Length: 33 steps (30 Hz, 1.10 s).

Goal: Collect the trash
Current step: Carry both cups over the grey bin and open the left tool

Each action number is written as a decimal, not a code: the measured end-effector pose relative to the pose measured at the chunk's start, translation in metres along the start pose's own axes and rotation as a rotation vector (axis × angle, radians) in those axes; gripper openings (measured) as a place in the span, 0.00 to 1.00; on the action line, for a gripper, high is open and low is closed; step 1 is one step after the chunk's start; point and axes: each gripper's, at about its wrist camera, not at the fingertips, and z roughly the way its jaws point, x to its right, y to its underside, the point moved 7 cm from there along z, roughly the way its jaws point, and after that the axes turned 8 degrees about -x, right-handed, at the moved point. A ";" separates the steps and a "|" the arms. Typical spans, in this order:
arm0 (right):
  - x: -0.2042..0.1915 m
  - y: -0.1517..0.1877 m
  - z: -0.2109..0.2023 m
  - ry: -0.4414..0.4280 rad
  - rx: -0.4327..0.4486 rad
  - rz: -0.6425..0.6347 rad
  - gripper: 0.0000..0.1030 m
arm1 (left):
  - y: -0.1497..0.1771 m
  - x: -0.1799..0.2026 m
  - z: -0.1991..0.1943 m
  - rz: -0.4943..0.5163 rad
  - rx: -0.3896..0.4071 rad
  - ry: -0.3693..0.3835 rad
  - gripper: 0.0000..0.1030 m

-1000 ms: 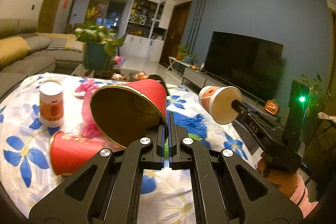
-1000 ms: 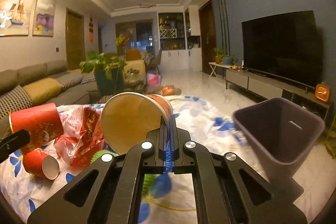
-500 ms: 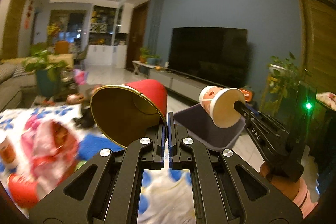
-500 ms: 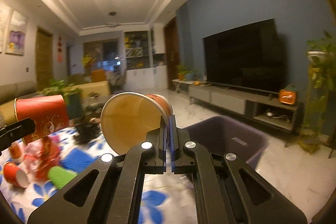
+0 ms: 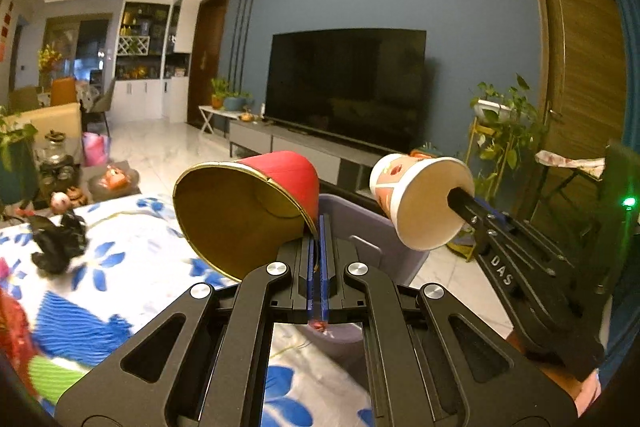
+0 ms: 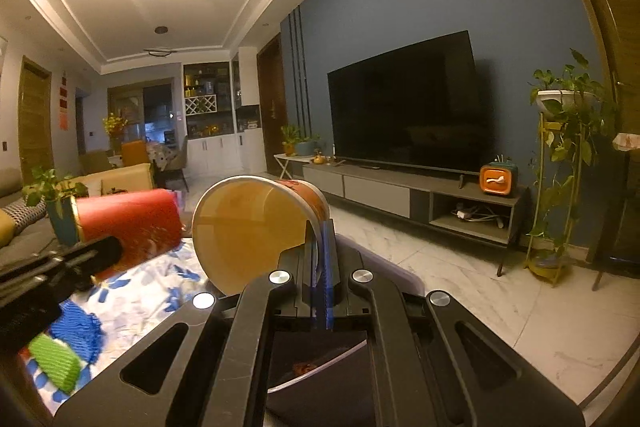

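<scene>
The television (image 5: 344, 87) fills the middle of the blue wall in both views, above a long low cabinet (image 6: 412, 195) that runs toward the right of the right wrist view.

The desk (image 5: 132, 267), under a white cloth with blue flowers, takes up the lower left of both views. On it, in the left wrist view, a dark crumpled thing (image 5: 58, 243) lies at the left edge, blurred, and red and green scraps show at the lower left corner, too blurred to name.

The grey-purple trash bin (image 5: 372, 247) stands just past the desk's edge, in the centre of the left wrist view, partly hidden behind the tools. In the right wrist view its rim shows at bottom centre, directly beneath the tool.

The left tool (image 5: 318, 259) rises from the bottom centre of its view, its blue pads pressed together on the rim of a red paper cup (image 5: 256, 203). The cup lies on its side, its gold-lined mouth facing the camera, in front of the bin's near wall.

The right tool (image 6: 320, 263) is likewise clamped tight, on the rim of a white paper cup (image 6: 256, 227) with an orange-red print, mouth toward the camera. From the left wrist view that cup sits at centre right, above the bin's right side, tilted base-up to the left. A bit of the person's hand (image 5: 560, 375) shows at the lower right.

A potted plant on a stand (image 6: 564, 155) is at the right.
</scene>
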 end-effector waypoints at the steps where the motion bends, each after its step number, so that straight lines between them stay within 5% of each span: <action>1: 0.002 0.000 0.002 0.003 0.000 -0.001 0.04 | 0.001 0.002 0.006 -0.002 -0.005 0.004 0.02; 33: 0.020 0.008 0.046 0.010 -0.053 0.022 0.04 | 0.011 0.014 0.092 -0.001 -0.131 0.052 0.02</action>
